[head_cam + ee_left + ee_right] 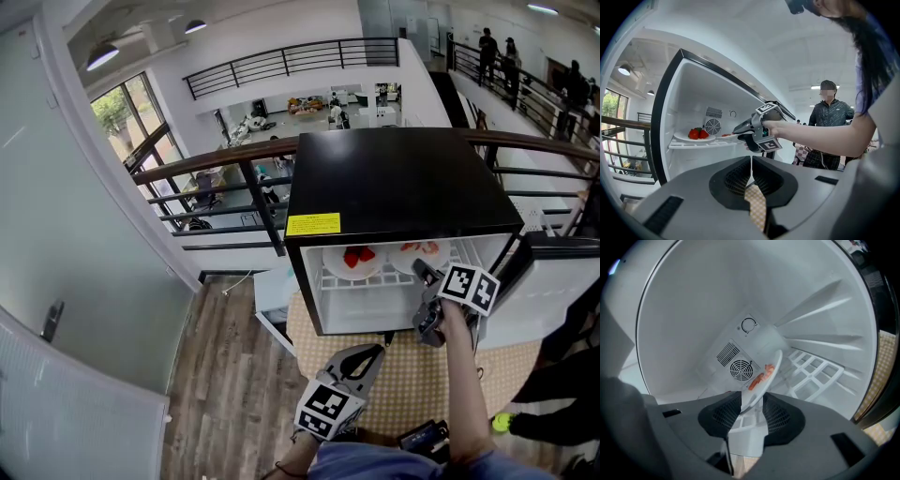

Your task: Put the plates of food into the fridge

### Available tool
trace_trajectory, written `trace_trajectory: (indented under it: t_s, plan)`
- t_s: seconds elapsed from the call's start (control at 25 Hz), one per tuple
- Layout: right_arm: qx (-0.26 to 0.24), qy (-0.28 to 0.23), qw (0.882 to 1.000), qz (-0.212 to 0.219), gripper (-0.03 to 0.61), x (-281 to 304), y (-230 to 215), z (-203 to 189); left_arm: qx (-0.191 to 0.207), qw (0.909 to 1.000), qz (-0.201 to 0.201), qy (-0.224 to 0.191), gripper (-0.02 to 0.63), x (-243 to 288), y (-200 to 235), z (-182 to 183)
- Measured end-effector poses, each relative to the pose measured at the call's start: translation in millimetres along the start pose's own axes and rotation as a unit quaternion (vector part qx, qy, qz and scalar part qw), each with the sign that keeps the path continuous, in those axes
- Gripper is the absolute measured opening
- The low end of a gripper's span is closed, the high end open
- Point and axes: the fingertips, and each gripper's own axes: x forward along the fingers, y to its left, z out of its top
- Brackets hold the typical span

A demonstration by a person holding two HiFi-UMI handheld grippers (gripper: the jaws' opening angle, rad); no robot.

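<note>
The small black fridge (394,183) stands open, with two white plates on its wire shelf (813,373). The left plate (352,263) (693,137) carries strawberries. The right plate (419,254) (764,378) holds orange-red food. My right gripper (424,275) (752,401) reaches into the fridge, and this plate's rim lies between its jaws. The jaws stand apart, with a gap beside the rim. Lower down, in front of the fridge, my left gripper (375,352) (752,158) is shut on nothing.
The fridge door (553,281) hangs open at the right. The fridge stands on a round table with a checkered mat (412,375). A person in a dark jacket (828,122) stands to the right. A railing (234,183) runs behind the fridge.
</note>
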Motion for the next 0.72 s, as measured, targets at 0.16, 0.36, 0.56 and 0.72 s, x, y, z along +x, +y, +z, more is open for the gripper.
trace_trajectory:
  t_s: [0.16, 0.36, 0.56, 0.72]
  plan:
    - [0.012, 0.006, 1.000, 0.015, 0.166, -1, 4, -1, 0.000, 1.0000, -0.002, 0.000, 0.012, -1, -1, 0]
    - [0.032, 0.008, 0.998, 0.049, 0.229, -6, 17, 0, 0.001, 1.0000, 0.003, -0.004, 0.012, -2, 3, -1]
    - [0.029, 0.022, 0.997, 0.070, 0.249, -12, 22, -9, -0.001, 0.9999, 0.009, -0.006, 0.012, -5, 7, -2]
    - [0.018, 0.037, 0.996, 0.082, 0.249, -15, 26, -19, 0.001, 1.0000, 0.007, -0.004, 0.012, -7, 6, -1]
